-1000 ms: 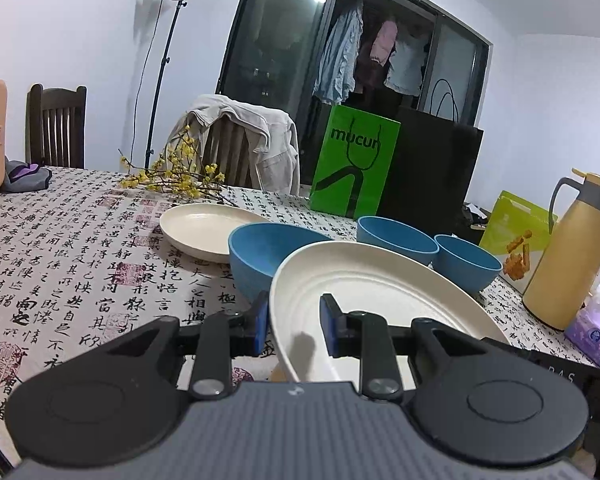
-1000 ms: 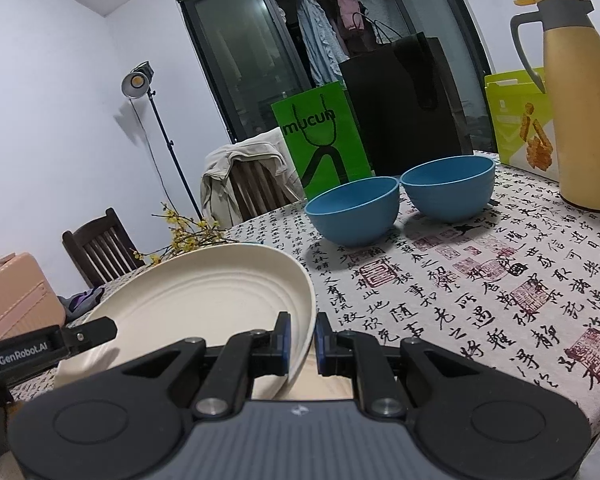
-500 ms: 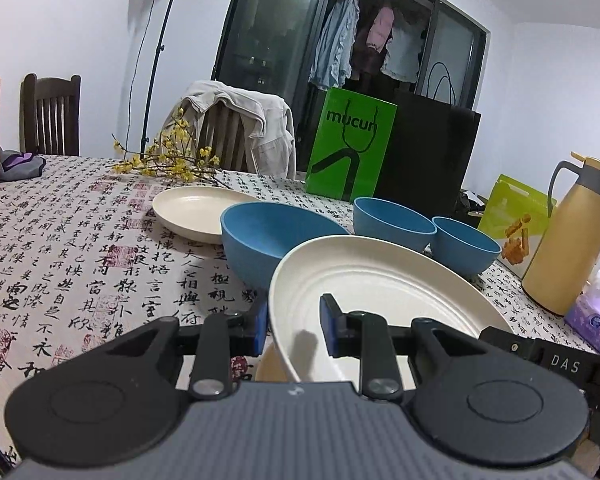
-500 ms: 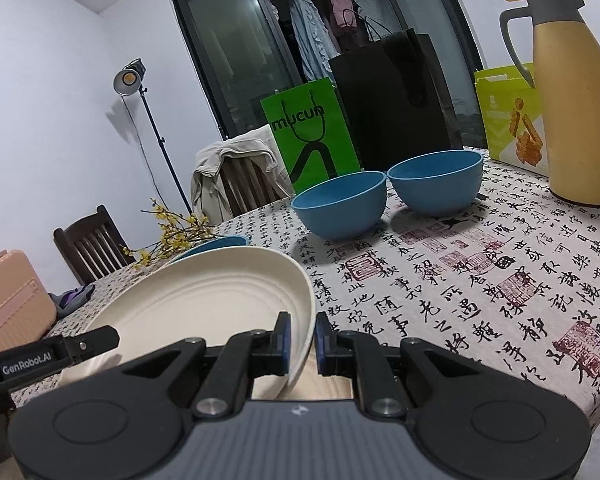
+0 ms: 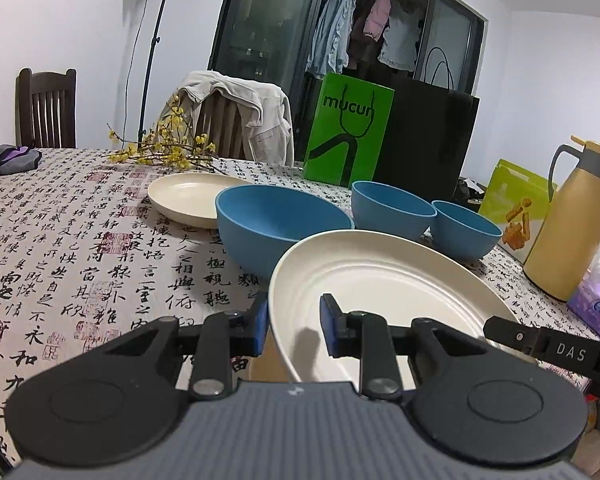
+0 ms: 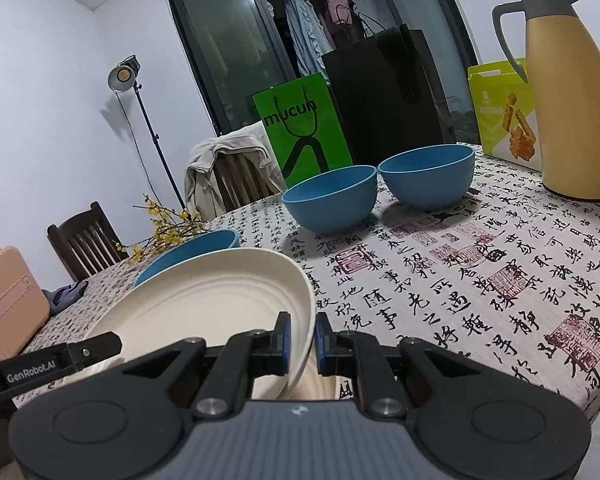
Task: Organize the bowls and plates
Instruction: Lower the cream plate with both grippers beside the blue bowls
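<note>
Held plate: a cream plate (image 5: pixel 384 280) is lifted off the surface (image 5: pixel 60 240), tilted, with a gripper on each side of its rim.
Left gripper: the left gripper (image 5: pixel 294 326) straddles the plate's left rim; the left pad lies against the outside of the rim and the right pad stands over the inside face. The jaws are only a little apart; whether both pads press on the plate I cannot tell.
Right gripper: the right gripper (image 6: pixel 300 338) has the plate's right rim (image 6: pixel 300 300) between its pads. The jaws are nearly closed, clamped on that thin edge.
Plate in right view: it (image 6: pixel 204 300) spreads left from the jaws, and the other gripper's arm crosses its lower left edge.
Second plate: another cream plate (image 5: pixel 188 196) lies flat on the surface, far left of the bowls, near a yellow flower sprig (image 5: pixel 164 148).
Near bowl: a blue bowl (image 5: pixel 276 228) stands upright just behind the held plate, partly hidden by its rim.
Far bowls: two blue bowls (image 5: pixel 388 208) (image 5: pixel 464 232) stand side by side further back, rims almost touching, in front of a green bag (image 5: pixel 348 128) and a black bag (image 5: pixel 428 136).
Right side: a yellow jug (image 5: pixel 568 220) stands right of the bowls, well apart from the held plate.
Surface: covered by a cloth printed with black characters.
</note>
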Tool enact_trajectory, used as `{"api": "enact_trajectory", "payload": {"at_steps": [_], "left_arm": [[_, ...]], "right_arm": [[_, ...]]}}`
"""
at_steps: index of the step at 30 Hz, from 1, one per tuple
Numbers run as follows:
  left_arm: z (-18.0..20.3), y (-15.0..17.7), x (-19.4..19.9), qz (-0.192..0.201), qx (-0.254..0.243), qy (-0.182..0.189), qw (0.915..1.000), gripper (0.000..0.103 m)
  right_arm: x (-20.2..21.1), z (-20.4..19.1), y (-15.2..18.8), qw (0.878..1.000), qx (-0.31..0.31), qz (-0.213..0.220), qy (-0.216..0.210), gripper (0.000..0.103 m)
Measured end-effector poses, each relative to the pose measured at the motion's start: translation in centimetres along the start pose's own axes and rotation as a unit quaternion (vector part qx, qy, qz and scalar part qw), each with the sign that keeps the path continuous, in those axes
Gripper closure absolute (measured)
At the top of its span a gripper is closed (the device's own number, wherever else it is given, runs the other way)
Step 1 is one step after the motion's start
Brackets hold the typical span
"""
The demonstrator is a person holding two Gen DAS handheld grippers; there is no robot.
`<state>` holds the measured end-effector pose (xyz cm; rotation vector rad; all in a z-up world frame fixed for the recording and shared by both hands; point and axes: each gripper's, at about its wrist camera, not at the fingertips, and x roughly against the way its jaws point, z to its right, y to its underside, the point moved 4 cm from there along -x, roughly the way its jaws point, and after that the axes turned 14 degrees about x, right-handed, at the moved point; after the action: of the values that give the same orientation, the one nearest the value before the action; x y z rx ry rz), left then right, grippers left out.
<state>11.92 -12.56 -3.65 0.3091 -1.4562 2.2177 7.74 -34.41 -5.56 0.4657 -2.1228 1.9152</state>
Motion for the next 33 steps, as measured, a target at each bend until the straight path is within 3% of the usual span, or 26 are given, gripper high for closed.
{"api": "enact_trajectory", "payload": {"at_steps": [33], "left_arm": [[-0.3, 2.2, -0.6, -0.001, -0.036, -0.034, 0.9988, 0.076]], "right_arm": [[-0.7, -0.9, 1.2, 0.999, 0.043, -0.009, 0.025, 0.091]]}}
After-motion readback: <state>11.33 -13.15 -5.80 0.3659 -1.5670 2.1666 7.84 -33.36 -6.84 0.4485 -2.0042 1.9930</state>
